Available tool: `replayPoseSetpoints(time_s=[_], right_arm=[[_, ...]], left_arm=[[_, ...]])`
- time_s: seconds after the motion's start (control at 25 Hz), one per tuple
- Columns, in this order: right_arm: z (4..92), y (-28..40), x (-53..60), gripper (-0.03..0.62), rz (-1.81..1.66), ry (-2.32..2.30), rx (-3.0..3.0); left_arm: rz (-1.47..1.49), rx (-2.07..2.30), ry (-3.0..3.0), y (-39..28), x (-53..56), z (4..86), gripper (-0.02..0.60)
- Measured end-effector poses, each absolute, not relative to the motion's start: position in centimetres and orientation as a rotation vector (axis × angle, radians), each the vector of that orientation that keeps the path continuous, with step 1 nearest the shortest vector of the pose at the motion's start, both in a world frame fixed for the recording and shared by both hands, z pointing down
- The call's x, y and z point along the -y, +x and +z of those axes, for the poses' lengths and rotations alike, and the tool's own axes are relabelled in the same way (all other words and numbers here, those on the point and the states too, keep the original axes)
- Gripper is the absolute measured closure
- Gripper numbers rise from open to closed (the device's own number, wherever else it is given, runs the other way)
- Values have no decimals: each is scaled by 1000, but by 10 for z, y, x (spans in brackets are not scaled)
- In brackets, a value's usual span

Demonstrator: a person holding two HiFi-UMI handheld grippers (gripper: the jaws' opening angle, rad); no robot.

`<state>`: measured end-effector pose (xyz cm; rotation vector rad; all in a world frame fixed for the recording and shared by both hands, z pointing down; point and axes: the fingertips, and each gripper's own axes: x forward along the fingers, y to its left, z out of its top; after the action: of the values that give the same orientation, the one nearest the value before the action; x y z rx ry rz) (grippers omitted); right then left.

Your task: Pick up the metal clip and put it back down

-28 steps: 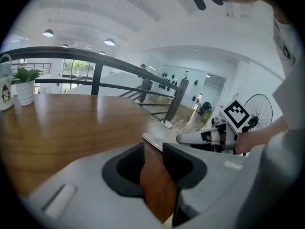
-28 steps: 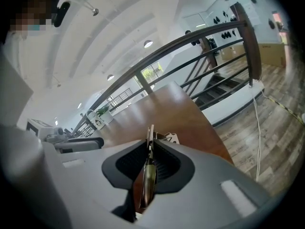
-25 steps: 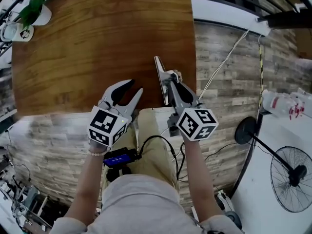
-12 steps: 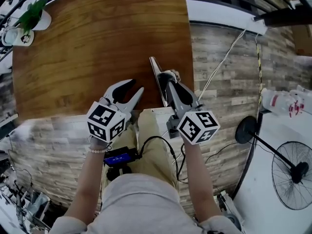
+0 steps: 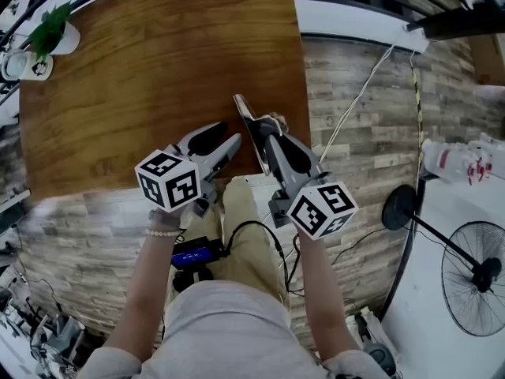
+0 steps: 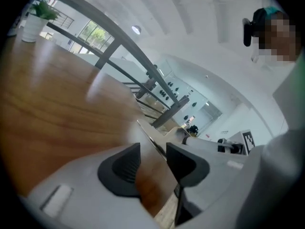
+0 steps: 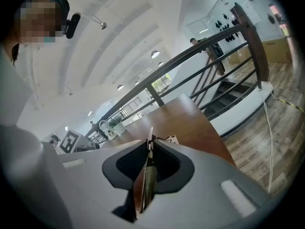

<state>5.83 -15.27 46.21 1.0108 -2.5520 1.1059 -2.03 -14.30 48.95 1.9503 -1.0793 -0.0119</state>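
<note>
The metal clip [image 5: 243, 110] is a thin, flat steel strip held on edge over the near right part of the wooden table [image 5: 158, 54]. My right gripper [image 5: 264, 129] is shut on it, and its upper end sticks out past the jaws. In the right gripper view the strip [image 7: 146, 187] stands clamped between the dark pads [image 7: 125, 166] of that gripper [image 7: 151, 149]. My left gripper [image 5: 224, 139] hovers just left of the clip, rolled on its side, open and holding nothing. In the left gripper view its jaws [image 6: 153, 150] frame bare wood, with the clip [image 6: 151, 136] just beyond.
A white pot with a green plant [image 5: 54, 22] stands at the table's far left corner. Right of the table is plank flooring with a white cable [image 5: 359, 101], a floor fan [image 5: 473, 275] and a plastic bottle [image 5: 454, 164]. A dark stair railing [image 7: 209, 56] runs behind the table.
My left gripper has rolled onto its side while staying in place. My right gripper has lifted slightly with the clip, whose top end now sits further left in the head view.
</note>
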Motion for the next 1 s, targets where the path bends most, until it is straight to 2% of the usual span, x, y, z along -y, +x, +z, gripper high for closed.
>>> replayPoseSetpoints(time_s=[0.36, 0.56, 1.0], right_arm=[[451, 52, 147, 534, 1111, 968, 2602], [442, 48, 141, 534, 1105, 950, 2643], [427, 47, 128, 536, 1085, 924, 2683]], left_arm=[[-199, 1012, 1887, -19, 155, 481, 417], [-320, 944, 1825, -18, 153, 476, 394], [-338, 901, 1872, -13, 150, 452, 414]])
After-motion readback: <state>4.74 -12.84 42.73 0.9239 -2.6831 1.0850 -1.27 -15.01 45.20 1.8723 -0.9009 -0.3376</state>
